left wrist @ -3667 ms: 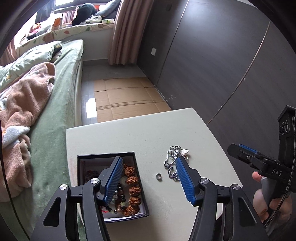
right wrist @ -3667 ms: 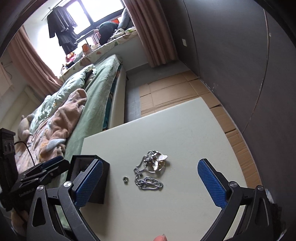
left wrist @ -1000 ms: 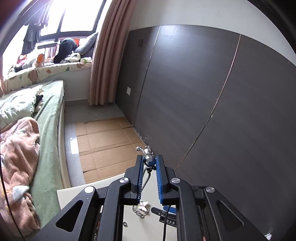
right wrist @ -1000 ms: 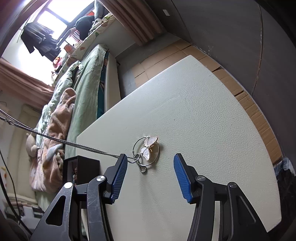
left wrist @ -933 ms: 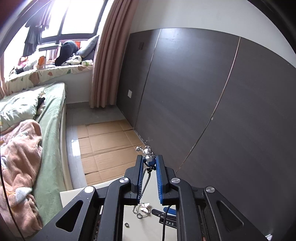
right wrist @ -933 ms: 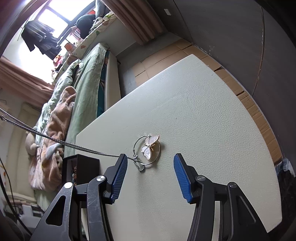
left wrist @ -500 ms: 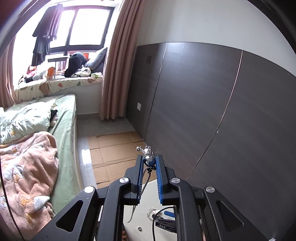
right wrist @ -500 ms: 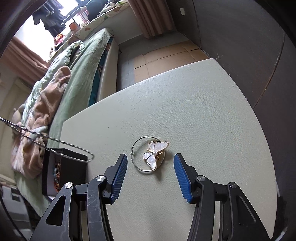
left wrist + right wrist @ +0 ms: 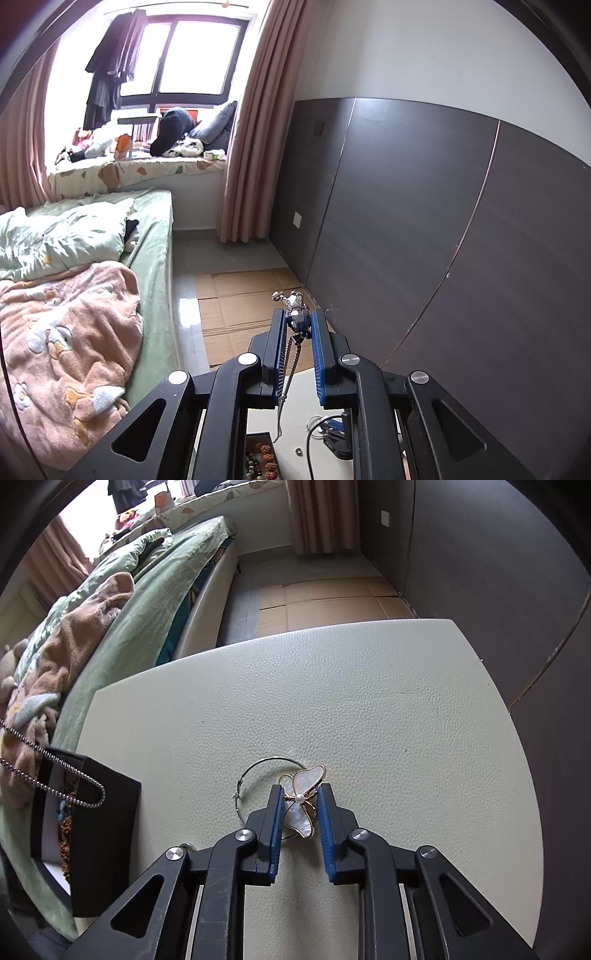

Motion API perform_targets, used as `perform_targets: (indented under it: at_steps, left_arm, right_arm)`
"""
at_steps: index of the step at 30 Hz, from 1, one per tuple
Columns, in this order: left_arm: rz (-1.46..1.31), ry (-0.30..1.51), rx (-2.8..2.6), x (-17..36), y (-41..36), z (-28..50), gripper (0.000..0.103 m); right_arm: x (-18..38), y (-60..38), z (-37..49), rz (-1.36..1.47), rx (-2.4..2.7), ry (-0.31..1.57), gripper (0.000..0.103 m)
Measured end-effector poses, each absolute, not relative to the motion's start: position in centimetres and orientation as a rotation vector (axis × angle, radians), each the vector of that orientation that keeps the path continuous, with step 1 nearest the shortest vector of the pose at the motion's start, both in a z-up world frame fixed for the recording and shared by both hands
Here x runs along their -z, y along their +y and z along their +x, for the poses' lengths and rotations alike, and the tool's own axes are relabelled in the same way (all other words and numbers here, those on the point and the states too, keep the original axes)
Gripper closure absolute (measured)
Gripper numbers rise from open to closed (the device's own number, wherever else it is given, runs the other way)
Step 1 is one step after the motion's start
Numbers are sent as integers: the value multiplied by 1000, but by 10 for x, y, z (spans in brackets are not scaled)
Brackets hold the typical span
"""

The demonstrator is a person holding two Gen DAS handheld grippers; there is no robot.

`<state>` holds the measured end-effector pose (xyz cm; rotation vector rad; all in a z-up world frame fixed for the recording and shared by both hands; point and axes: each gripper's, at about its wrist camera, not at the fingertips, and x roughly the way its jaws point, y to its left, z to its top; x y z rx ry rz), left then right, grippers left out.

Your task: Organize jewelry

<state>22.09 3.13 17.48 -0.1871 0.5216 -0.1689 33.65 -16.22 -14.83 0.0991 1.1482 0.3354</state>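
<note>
A: What fills the scene?

B: A pale green, pebbled-leather table [image 9: 369,686] beside a bed. At its left edge sits an open black jewelry box [image 9: 99,830] holding beaded bracelets.

A: And the grippers?

B: The left gripper [image 9: 299,325], raised high, is clamped on the clasp end of a silver ball chain [image 9: 55,794], which dangles toward the box. The right gripper [image 9: 300,802] points steeply down; its jaws have just been closing, and the blue pads now pinch a white mother-of-pearl butterfly brooch [image 9: 303,799].

A: Where does it lie?

B: On the table, directly between the fingers, its long axis running along them. A thin wire hoop [image 9: 258,786] touches it, leftward.
</note>
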Motion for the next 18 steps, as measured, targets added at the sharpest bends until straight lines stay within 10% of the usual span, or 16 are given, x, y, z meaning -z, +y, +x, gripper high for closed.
perform_targets:
  at_steps: [18]
  left_arm:
    - [-212,530,134,-174,52,204,89]
  right_arm:
    - [104,-171,306,425,-544,1065,90]
